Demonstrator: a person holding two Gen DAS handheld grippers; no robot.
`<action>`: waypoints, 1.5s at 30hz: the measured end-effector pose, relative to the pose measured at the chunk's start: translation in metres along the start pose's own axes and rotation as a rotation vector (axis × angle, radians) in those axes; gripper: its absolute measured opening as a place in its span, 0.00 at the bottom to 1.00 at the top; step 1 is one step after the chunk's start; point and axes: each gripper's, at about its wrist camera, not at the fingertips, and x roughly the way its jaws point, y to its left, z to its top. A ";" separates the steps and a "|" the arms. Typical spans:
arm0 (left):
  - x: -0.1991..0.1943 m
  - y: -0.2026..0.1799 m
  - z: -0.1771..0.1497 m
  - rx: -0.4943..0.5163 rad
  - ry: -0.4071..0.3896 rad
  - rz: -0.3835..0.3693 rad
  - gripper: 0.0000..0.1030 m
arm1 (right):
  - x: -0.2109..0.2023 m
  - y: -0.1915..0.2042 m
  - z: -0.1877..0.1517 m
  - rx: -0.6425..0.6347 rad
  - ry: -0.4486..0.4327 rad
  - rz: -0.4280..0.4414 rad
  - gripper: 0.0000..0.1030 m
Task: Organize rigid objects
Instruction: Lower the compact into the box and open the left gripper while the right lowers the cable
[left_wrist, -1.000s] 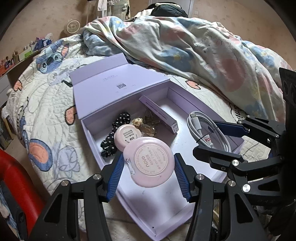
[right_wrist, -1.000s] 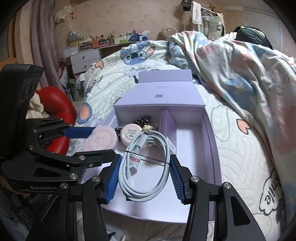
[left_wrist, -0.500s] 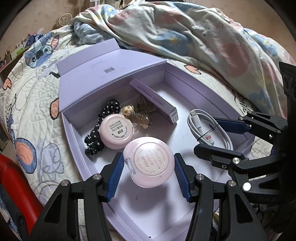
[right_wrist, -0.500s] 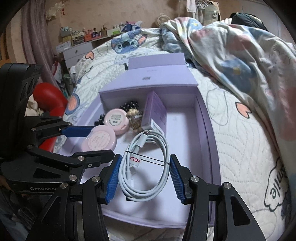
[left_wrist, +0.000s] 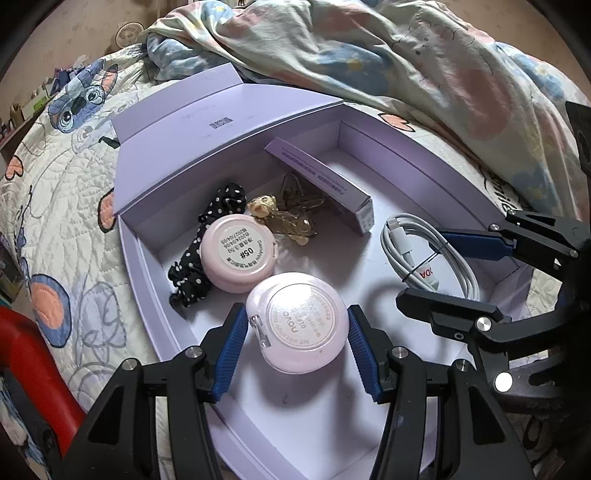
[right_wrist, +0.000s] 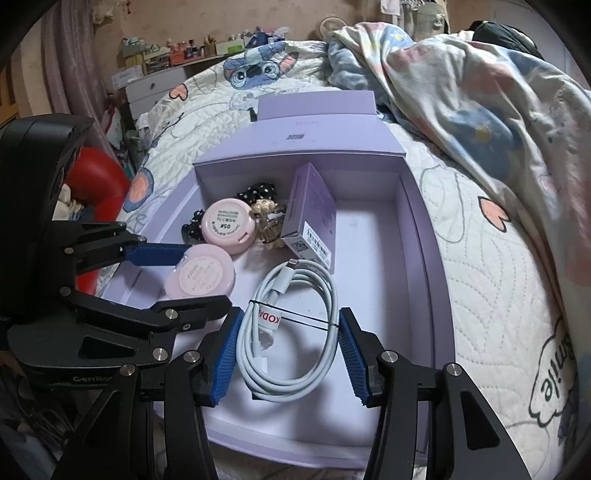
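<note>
An open lilac box (left_wrist: 424, 166) lies on the bed; it also shows in the right wrist view (right_wrist: 432, 258). My left gripper (left_wrist: 293, 343) is shut on a round pink compact (left_wrist: 299, 321), low inside the box near its front left. My right gripper (right_wrist: 286, 350) is shut on a coiled white cable (right_wrist: 291, 325) over the box floor; the cable also shows in the left wrist view (left_wrist: 428, 254). Inside lie a second pink compact (left_wrist: 238, 254), a black polka-dot scrunchie (left_wrist: 207, 240), a gold hair clip (left_wrist: 284, 218) and a small purple carton (left_wrist: 321, 181).
The box lid (left_wrist: 207, 133) stands open at the back. A rumpled floral duvet (left_wrist: 424, 55) lies behind and to the right. A quilted bedspread (left_wrist: 55, 184) surrounds the box. A red object (left_wrist: 33, 362) sits off the bed's left edge.
Both grippers have moved forward and down into the box, still holding the compact and the cable. The box contents now look nearer and larger.
</note>
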 end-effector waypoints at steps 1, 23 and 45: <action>0.001 0.001 0.001 0.002 0.000 0.003 0.53 | 0.001 0.000 0.001 0.002 0.004 -0.002 0.49; 0.016 0.017 0.021 0.023 -0.008 0.084 0.53 | 0.022 -0.001 0.011 0.013 0.055 -0.053 0.50; 0.010 0.017 0.019 0.039 0.009 0.119 0.53 | 0.020 0.004 0.014 0.005 0.086 -0.131 0.53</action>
